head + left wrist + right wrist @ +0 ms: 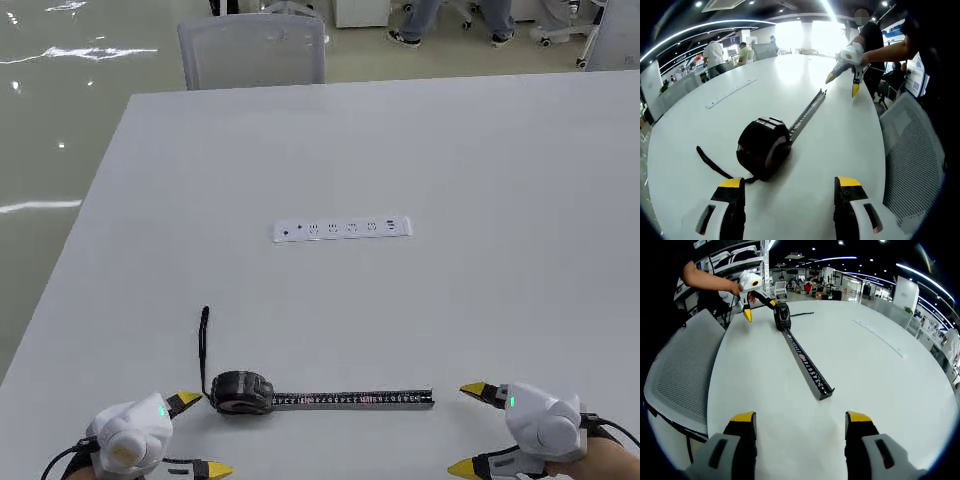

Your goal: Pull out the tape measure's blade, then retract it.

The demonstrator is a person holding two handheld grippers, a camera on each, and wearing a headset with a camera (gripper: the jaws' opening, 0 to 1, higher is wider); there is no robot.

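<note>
A black tape measure (240,392) lies on the white table near its front edge, its blade (352,400) drawn out to the right and lying flat. A black wrist strap (204,340) runs away from the case. My left gripper (200,433) stands open just left of the case (764,148), touching nothing. My right gripper (468,428) stands open a little right of the blade's end hook (825,393), with nothing between its fingers. In the left gripper view the right gripper (842,83) shows far off; in the right gripper view the left gripper (759,304) sits beside the case (782,316).
A white power strip (342,229) lies in the middle of the table (450,160). A grey mesh chair (253,50) stands at the far edge, and another chair (677,375) is beside me. People sit and stand in the background.
</note>
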